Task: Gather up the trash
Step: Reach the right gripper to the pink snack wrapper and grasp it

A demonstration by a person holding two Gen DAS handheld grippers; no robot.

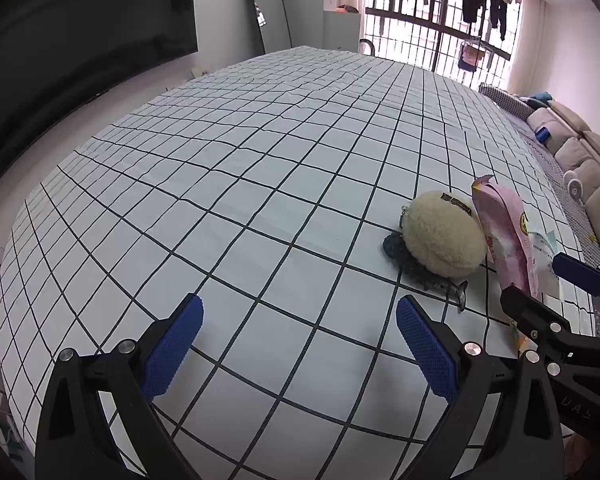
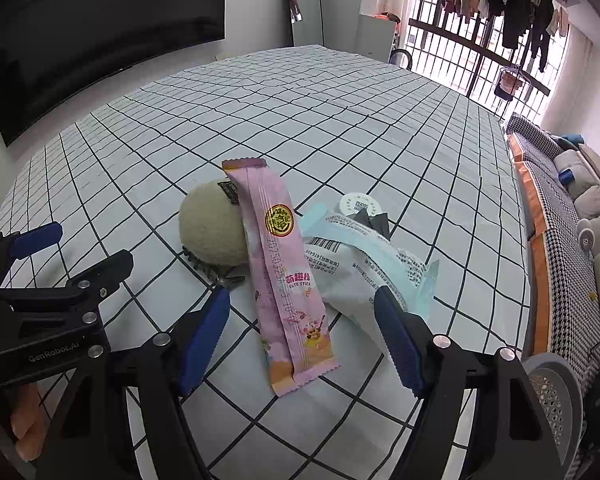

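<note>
Right tool [image 2: 300, 328] spread astride pink wrapper [image 2: 288, 280] (pads not touching) on checked table [image 2: 340, 120]; left tool [image 1: 300, 340] spread, empty, beside.

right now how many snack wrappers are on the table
2: the pink wrapper lies between the right gripper fingers, leaning on the plush ball; the white-and-blue wrapper is beside it. More may be hidden.

far checked cloth [image 1: 260, 140]: free | near-right blocked: plush ball [image 2: 214, 230], pink wrapper [image 2: 288, 280]
</note>
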